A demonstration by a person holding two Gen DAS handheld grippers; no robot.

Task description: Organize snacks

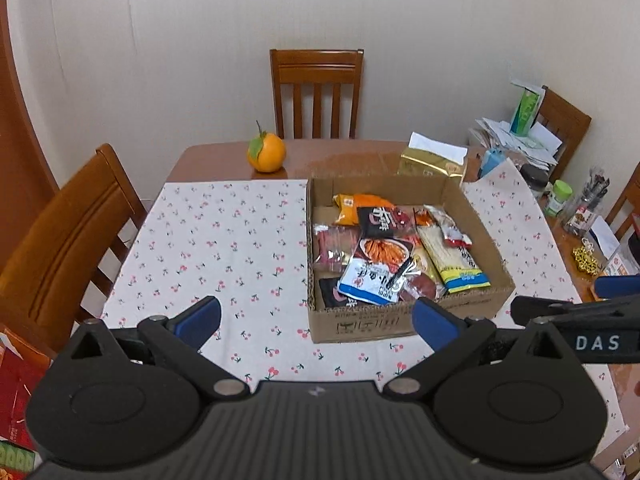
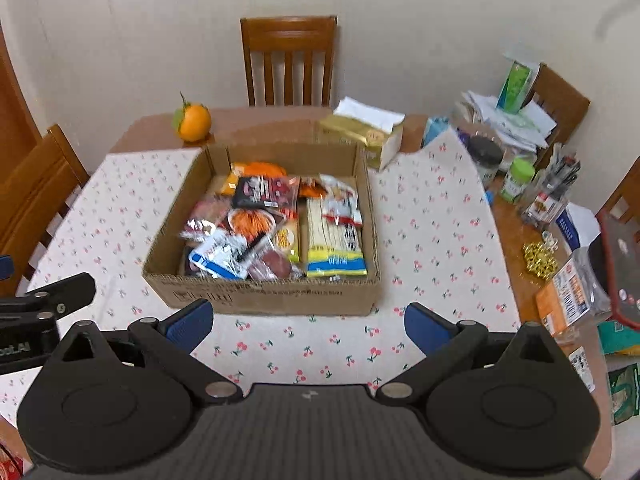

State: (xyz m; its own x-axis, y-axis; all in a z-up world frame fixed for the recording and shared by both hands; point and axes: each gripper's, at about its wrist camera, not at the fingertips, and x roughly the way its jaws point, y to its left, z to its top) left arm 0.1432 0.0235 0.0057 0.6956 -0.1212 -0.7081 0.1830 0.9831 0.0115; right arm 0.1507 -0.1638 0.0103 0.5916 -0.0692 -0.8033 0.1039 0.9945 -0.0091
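A shallow cardboard box [image 1: 360, 322] [image 2: 280, 298] sits on the cherry-print tablecloth and holds several snack packets, among them a yellow and blue noodle pack [image 1: 452, 256] [image 2: 334, 240] and a white and blue packet [image 1: 372, 278] [image 2: 218, 258]. My left gripper [image 1: 316, 314] is open and empty, held above the cloth in front of the box's near left corner. My right gripper [image 2: 308, 322] is open and empty, held just in front of the box's near wall. The right gripper also shows at the right edge of the left wrist view [image 1: 580, 308].
An orange [image 1: 267, 152] [image 2: 194, 120] and a gold tissue pack [image 1: 434, 162] [image 2: 366, 132] lie behind the box. Jars, papers and more packets [image 2: 568, 296] crowd the table's right side. Wooden chairs [image 1: 316, 92] stand at the far side and left.
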